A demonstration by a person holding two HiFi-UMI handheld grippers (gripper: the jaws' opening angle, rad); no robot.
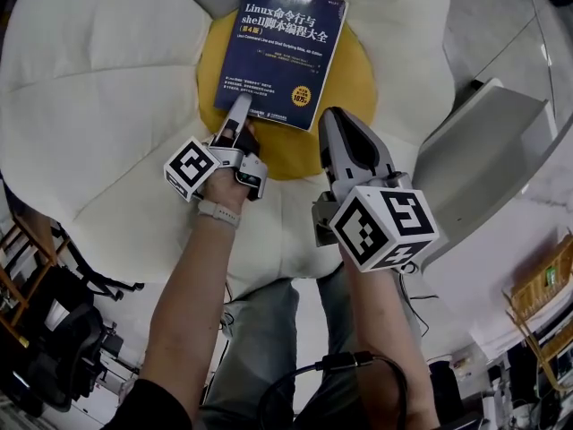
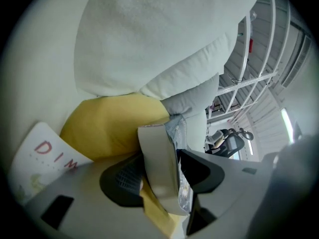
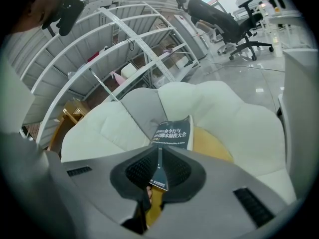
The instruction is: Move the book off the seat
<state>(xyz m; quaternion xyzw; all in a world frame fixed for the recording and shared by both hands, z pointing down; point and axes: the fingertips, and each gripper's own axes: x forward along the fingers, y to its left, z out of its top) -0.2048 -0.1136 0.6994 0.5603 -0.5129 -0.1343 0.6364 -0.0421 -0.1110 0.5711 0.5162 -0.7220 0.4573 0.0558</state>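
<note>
White petal-shaped cushions of the seat (image 1: 89, 79) fill the left side, with bare cushion all along the left edge of the book (image 1: 282, 47). The left gripper (image 1: 240, 107) is clamped on the book's near left corner; in the left gripper view the cover and page block sit between its pads. The book lies face up on the seat's yellow centre (image 1: 354, 79), far edge toward the back petals. The right gripper (image 1: 333, 119) rests just beside the near right corner, jaws drawn together on nothing. A grey panel (image 1: 483, 150) stands at right. White shelving (image 3: 139, 39) and an office chair (image 3: 224, 24) stand beyond.
</note>
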